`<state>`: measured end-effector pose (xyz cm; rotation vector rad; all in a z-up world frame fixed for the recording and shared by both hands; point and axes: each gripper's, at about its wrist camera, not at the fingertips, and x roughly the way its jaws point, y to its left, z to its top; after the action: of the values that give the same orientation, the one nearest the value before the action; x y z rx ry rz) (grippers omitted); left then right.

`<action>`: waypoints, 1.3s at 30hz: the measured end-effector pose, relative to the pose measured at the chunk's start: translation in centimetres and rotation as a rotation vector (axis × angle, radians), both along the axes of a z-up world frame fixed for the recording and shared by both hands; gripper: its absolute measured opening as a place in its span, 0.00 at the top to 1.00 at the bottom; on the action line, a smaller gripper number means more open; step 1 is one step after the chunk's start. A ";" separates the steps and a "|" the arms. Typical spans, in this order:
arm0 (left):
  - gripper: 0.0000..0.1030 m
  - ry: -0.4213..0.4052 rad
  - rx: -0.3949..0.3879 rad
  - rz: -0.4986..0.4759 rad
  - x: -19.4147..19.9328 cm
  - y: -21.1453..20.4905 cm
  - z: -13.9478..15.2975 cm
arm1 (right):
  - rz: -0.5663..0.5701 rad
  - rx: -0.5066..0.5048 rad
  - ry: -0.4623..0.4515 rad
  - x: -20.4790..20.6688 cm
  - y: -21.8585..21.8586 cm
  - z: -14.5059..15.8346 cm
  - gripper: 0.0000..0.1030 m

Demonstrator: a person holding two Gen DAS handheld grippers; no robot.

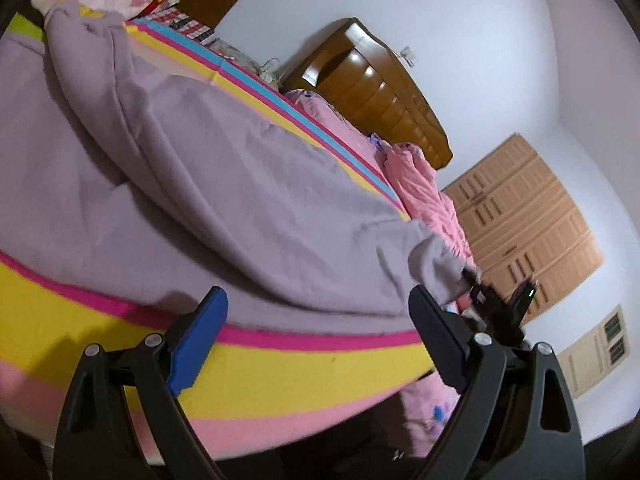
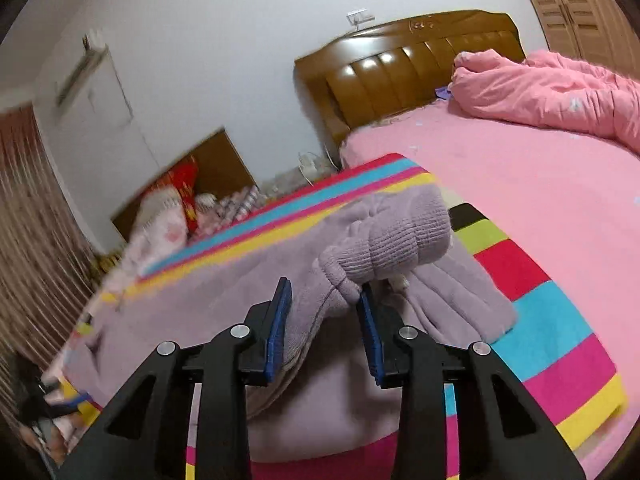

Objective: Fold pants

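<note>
On the bed, over a striped blanket (image 1: 256, 372), the lilac pants (image 1: 208, 184) lie spread out. The left wrist view shows the left claw (image 1: 318, 338) standing wide with nothing between its fingers, just short of the fabric's near edge. It also shows the right claw (image 1: 476, 280) at a bunched cuff at far right. Only the right wrist view shows that grasp close up: the right claw (image 2: 325, 298) stands narrow, with a fold of pants below the ribbed cuff (image 2: 404, 236) between its blue pads (image 2: 280, 320). Whether they already pinch, I cannot tell. A pink quilt (image 2: 560, 92) lies by the wooden headboard (image 2: 408, 68).
</note>
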<state>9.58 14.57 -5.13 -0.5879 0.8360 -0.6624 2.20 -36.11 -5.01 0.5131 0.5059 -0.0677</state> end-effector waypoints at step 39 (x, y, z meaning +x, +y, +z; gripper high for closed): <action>0.95 0.023 0.164 0.158 0.8 1.5 0.7 | 0.006 0.167 0.079 -1.2 -3.5 -3.0 0.88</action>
<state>10.36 16.04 -4.47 -0.5078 0.8475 -0.4395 1.03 -39.65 -7.96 0.6746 0.5937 -0.0406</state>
